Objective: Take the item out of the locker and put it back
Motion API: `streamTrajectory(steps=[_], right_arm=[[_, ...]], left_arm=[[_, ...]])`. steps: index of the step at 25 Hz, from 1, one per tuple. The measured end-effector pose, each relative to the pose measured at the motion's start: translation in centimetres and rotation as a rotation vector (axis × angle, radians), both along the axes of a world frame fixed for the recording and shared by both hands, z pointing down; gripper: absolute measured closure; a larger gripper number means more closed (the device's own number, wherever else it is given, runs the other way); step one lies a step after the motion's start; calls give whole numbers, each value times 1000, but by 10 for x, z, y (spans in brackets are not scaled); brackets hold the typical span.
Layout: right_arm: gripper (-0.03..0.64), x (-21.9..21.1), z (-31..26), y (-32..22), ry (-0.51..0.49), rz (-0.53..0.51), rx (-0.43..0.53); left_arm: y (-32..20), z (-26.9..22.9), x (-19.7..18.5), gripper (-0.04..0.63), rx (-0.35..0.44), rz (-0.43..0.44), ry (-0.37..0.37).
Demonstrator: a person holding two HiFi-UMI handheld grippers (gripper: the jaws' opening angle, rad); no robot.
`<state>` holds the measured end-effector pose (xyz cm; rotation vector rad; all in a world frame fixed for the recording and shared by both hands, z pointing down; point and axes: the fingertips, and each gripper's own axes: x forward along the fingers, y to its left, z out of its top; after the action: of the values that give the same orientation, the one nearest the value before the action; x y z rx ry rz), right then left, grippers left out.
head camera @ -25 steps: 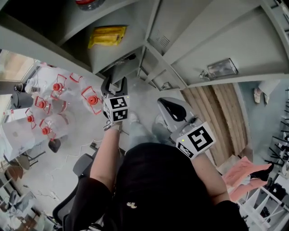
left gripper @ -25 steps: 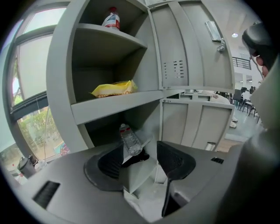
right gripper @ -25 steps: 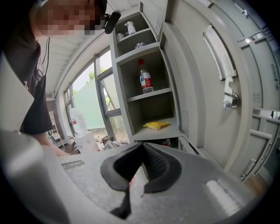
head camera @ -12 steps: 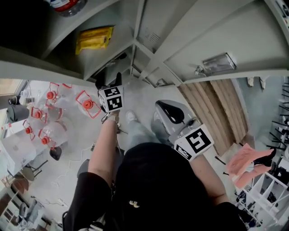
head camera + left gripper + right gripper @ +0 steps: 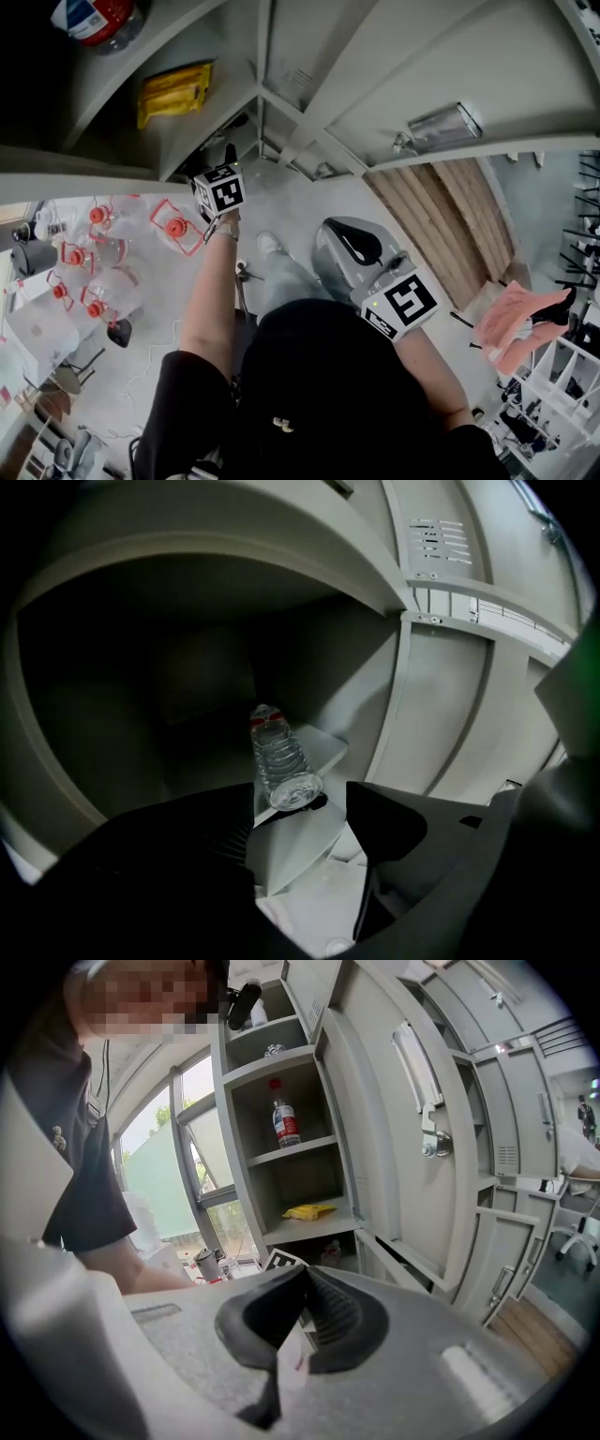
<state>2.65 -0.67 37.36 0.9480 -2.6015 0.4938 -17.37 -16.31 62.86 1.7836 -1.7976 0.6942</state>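
The left tool (image 5: 300, 803) points down into the lowest open compartment of the locker (image 5: 281, 56). Its jaws stand wide apart and have just been opening, and nothing sits between the pads. Just ahead of the tips, seen through the gap, lies a clear bottle (image 5: 279, 759). It rests on its side on a pale grey panel (image 5: 302, 841) inside the compartment, with its round base at the panel's near edge, facing the tool, and a red band at its far end, toward the dark back wall. The jaws do not touch it.

The right tool (image 5: 302, 1277) is held lower and further out, well apart from the locker and in front of the person's body. Its jaw tips are closed against each other and grip nothing.

In the right gripper view the locker stands with its door (image 5: 394, 1138) swung open. A red-labelled bottle (image 5: 284, 1121) stands upright on an upper shelf, near that shelf's front edge. On the shelf below it a yellow packet (image 5: 309, 1211) lies flat, also toward the front edge. Under that shelf, at the mouth of the bottom compartment, the left tool's marker cube (image 5: 281, 1262) shows.

From the head view, the person's left arm (image 5: 211, 300) stretches forward to the locker, while the right arm stays bent close to the body.
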Motion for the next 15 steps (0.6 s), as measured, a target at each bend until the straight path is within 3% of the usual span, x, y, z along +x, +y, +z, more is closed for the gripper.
streamTrajectory(steps=[6, 11, 15], right_arm=[[620, 7, 7, 4, 1, 34, -22], [620, 10, 11, 4, 3, 49, -31], [620, 14, 13, 4, 4, 60, -36]], left_arm=[[-13, 28, -7, 284, -39, -30, 30], [-25, 17, -18, 278, -43, -46, -27], [-32, 22, -21, 279, -45, -65, -14]])
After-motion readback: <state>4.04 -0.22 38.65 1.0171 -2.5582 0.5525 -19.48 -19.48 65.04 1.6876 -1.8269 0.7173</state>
